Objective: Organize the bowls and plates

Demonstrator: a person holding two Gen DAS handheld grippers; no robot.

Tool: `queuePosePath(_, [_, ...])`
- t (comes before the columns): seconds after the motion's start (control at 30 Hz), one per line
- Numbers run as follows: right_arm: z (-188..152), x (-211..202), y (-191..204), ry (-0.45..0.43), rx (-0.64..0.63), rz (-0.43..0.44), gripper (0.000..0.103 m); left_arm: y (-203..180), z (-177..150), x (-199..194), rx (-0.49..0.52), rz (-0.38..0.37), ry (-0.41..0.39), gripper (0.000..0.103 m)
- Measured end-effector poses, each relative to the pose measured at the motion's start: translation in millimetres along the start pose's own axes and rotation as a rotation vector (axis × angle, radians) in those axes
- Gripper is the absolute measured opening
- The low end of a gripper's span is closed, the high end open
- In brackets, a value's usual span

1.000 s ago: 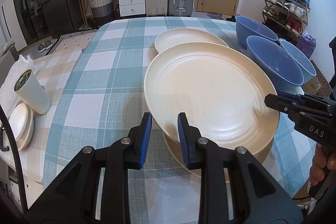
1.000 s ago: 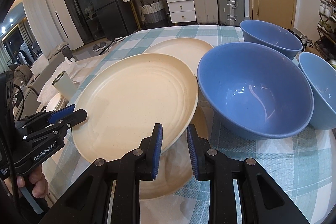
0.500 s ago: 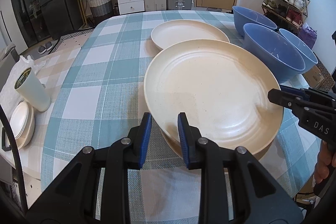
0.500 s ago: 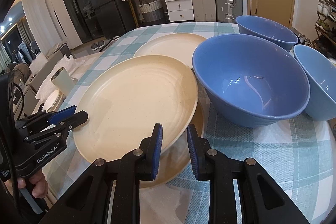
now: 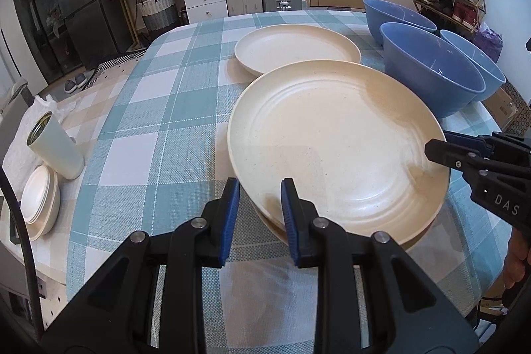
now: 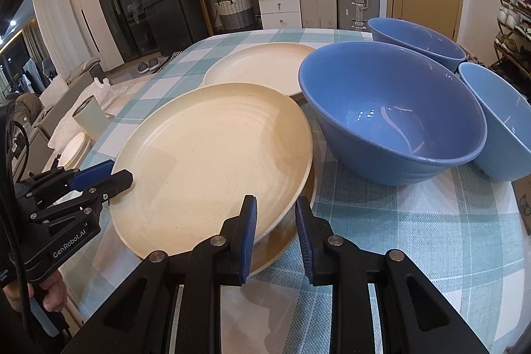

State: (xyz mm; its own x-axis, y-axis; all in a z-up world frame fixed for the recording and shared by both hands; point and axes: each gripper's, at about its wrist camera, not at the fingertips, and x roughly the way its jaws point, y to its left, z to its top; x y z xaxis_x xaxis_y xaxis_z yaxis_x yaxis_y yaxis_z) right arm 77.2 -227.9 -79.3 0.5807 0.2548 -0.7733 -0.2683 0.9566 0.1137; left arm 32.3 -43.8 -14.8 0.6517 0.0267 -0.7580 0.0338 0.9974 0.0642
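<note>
Both tongs, the left tongs (image 5: 259, 204) and the right tongs (image 6: 276, 223), pinch opposite rims of the cream plate (image 5: 335, 151), keeping it level above the lower plate (image 6: 285, 241) beneath them for stacking.

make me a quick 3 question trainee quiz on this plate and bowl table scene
1. How many blue bowls stand on the table?
2. True or false: the held cream plate hangs over another cream plate lying beneath it.
3. Which tools grip the held plate? A) left tool only B) right tool only C) both

Key:
1. Three: near bowl, far bowl, right bowl.
2. True; the lower plate peeks out underneath.
3. C: left tool and right tool each clamp the rim.
</note>
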Motion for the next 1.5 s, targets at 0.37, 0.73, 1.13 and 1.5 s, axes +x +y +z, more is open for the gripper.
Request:
queuePosePath(0.37, [-4,2,5,0.008,-0.011,-0.024,0.025,-6,-5,2,0.025,0.016,0.009,0.022])
queuePosePath(0.73, [-12,4,3,0.02,-0.005,-0.026,0.026,-12,-10,5,0.044,0.025,0.021,0.022])
queuePosePath(1.13, [-14,5,4,0.023,-0.013,-0.033,0.026,-11,-12,10,0.044,0.011,0.036,0.024])
queuePosePath(1.5, [-14,5,1,0.03,-0.009,-0.006,0.032,2,-10,11,-0.022,-0.071,0.052,0.03])
